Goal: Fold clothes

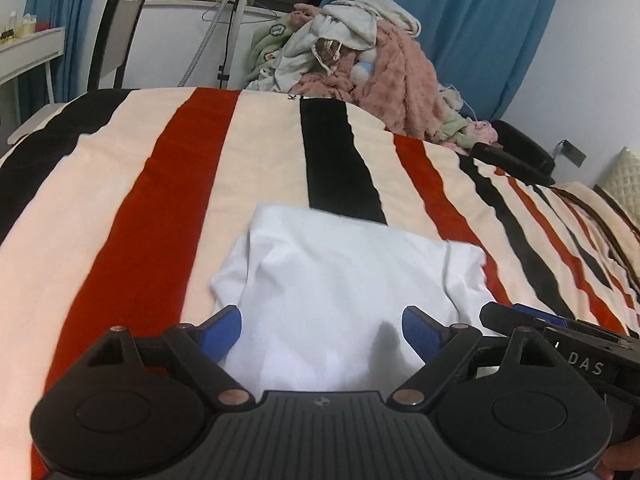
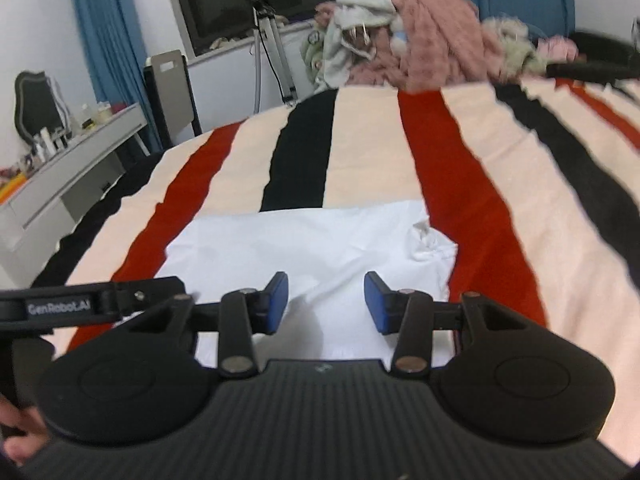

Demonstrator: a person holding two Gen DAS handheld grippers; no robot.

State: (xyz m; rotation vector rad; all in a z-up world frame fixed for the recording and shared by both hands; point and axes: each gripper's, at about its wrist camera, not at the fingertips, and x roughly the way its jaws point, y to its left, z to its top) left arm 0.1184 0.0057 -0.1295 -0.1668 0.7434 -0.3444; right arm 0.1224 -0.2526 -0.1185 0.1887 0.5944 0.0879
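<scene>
A white garment (image 1: pixel 332 280) lies partly folded on the striped bedspread (image 1: pixel 140 200), with a bunched corner at its right edge. It also shows in the right wrist view (image 2: pixel 280 244). My left gripper (image 1: pixel 322 330) is open just above the garment's near edge, holding nothing. My right gripper (image 2: pixel 326 300) is open over the same near edge, holding nothing. The right gripper's body shows at the lower right of the left wrist view (image 1: pixel 568 344). The left gripper's body shows at the left of the right wrist view (image 2: pixel 80 304).
A pile of unfolded clothes (image 1: pixel 360 60) with a pink fleece lies at the bed's far end, also in the right wrist view (image 2: pixel 420 28). A chair (image 1: pixel 116 36), a tripod (image 1: pixel 232 32) and a desk (image 2: pixel 68 168) stand beyond the bed. A pillow (image 1: pixel 624 184) lies far right.
</scene>
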